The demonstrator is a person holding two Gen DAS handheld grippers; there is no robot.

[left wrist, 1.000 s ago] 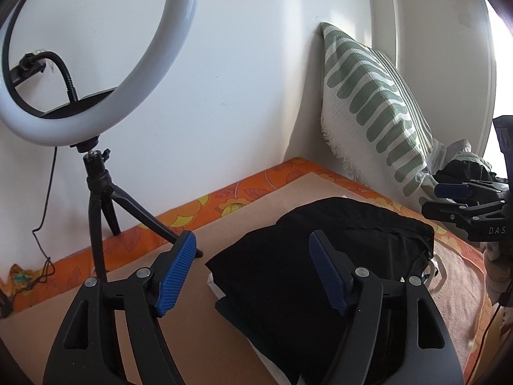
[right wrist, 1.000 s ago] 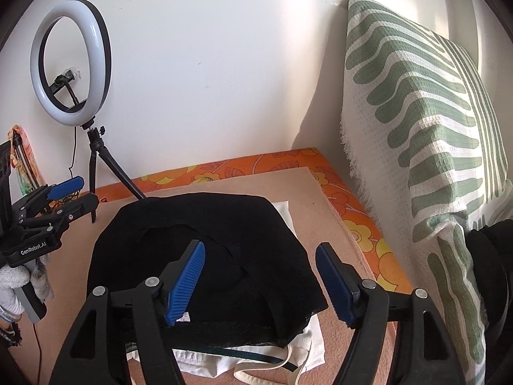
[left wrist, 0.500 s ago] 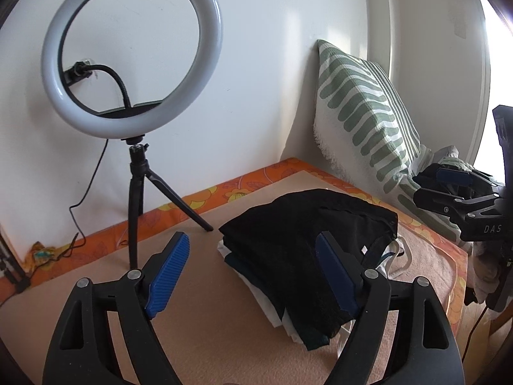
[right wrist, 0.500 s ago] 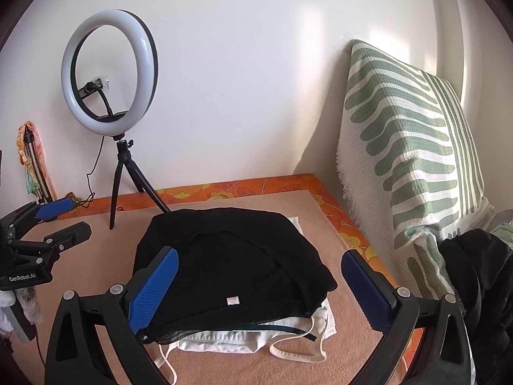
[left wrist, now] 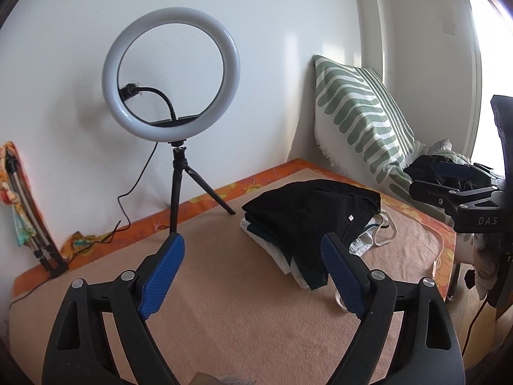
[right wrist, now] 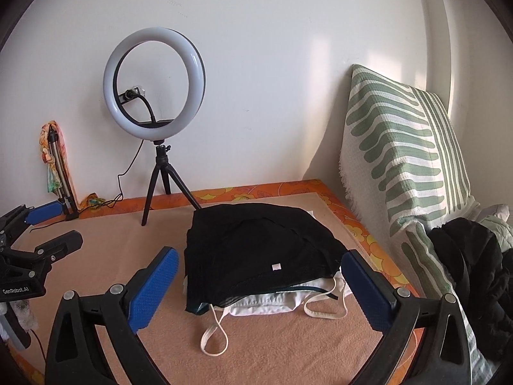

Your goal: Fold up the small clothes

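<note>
Work surface: the tan blanket [right wrist: 256,346] over an orange floral sheet [right wrist: 359,224], white wall behind. Striped pillow [right wrist: 400,166] leans in the corner on my right; ring light [right wrist: 154,83] on its tripod stands at the back, clear of the work.

Task item: the stack of folded clothes [right wrist: 256,256] sits on the blanket near the pillow side. Black garment [left wrist: 314,205] on top, white pieces beneath with straps trailing loose at the front edge. A separate dark heap [right wrist: 471,256] lies at the foot of the pillow; unfolded, as far as I can judge.

Change over the last second: both views show the stack smaller and farther off than a second ago, when my pads framed the black fabric closely. I have backed both tools away and up from it.

Left gripper [left wrist: 253,276]: jaws have just been opening, now well apart, nothing between them. Right gripper [right wrist: 256,285]: jaws have just been opening too, now spread wide and empty.

Reading: the black item looks placed and released. Next candidate is probably the dark heap by the pillow.
</note>
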